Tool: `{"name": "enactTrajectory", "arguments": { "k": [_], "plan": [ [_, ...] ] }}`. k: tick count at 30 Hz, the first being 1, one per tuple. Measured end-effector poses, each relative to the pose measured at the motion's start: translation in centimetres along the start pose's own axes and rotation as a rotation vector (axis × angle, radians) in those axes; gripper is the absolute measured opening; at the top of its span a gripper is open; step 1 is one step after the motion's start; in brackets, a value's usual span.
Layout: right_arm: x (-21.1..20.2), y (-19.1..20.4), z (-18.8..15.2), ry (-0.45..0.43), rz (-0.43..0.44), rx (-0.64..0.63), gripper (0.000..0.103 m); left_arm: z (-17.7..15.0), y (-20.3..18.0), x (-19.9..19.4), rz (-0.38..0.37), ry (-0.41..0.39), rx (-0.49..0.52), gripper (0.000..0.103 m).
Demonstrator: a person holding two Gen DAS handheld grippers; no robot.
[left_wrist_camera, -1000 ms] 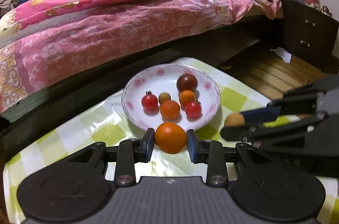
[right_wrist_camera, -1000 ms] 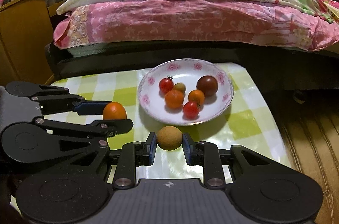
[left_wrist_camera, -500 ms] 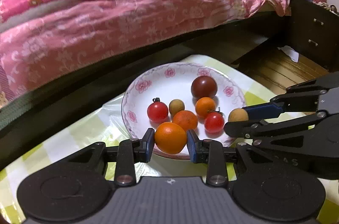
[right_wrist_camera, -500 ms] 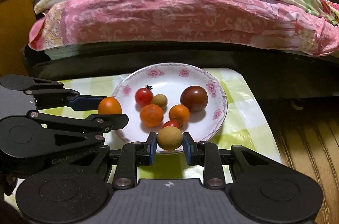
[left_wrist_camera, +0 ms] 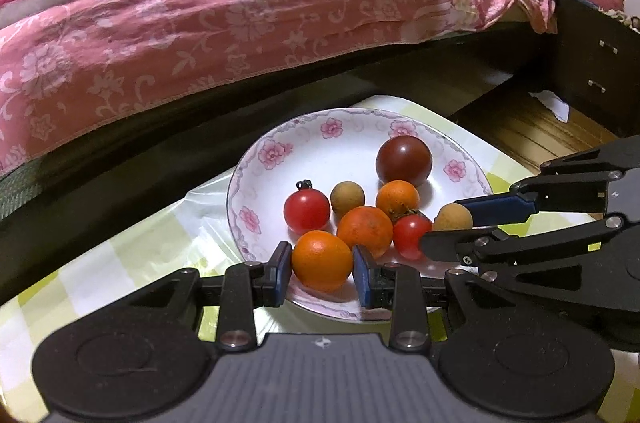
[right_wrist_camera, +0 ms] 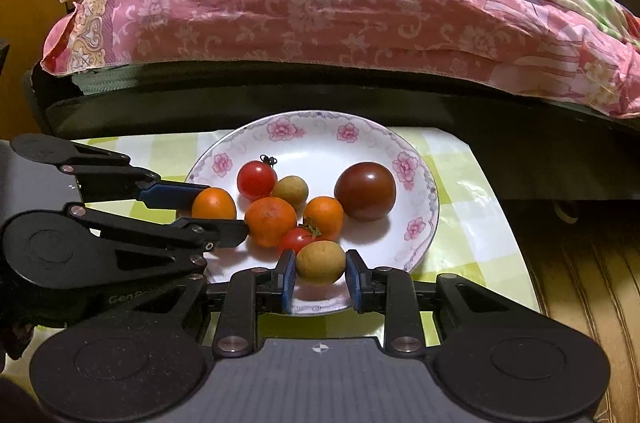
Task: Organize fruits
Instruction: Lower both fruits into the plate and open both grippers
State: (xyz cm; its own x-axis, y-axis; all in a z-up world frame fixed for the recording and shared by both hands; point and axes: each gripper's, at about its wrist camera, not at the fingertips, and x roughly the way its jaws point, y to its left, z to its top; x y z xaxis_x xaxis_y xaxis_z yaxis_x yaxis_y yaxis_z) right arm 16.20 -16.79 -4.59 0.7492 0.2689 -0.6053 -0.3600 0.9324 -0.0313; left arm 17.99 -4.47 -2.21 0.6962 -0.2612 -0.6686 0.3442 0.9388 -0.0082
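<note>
Grippers over plate [left_wrist_camera: 256,183] clamp orange [left_wrist_camera: 322,261] and, seemingly, longan [right_wrist_camera: 320,261].

A small table [right_wrist_camera: 460,175] covered in a glossy green-and-white checked cloth [left_wrist_camera: 132,255] stands just in front of a bed. One thing rests directly on the cloth: a white plate [right_wrist_camera: 420,191] with a pink flower rim, set near the table edge closest to the bed. Checked cloth shows on every side of the plate.

Fruit pile [left_wrist_camera: 366,219] in the plate [left_wrist_camera: 320,147] on the table [left_wrist_camera: 132,255], bed [left_wrist_camera: 240,15] behind
</note>
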Motion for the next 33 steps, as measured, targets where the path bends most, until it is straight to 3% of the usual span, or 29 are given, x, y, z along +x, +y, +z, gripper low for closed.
{"name": "enactTrajectory", "arguments": {
  "k": [8,16,33],
  "plan": [
    [0.1,0.1,0.1,0.015,0.025,-0.004,0.024,-0.1,0.0,0.0,-0.007,-0.003,0.007,0.041],
    [0.0,-0.2,-0.2,-0.009,-0.003,-0.003,0.026,0.2,0.2,-0.8,0.01,-0.011,-0.003,0.046],
    [-0.8,-1.5,0.1,-0.056,-0.065,0.052,0.026,0.7,0.4,-2.4,0.034,-0.039,-0.009,0.046]
  ]
}}
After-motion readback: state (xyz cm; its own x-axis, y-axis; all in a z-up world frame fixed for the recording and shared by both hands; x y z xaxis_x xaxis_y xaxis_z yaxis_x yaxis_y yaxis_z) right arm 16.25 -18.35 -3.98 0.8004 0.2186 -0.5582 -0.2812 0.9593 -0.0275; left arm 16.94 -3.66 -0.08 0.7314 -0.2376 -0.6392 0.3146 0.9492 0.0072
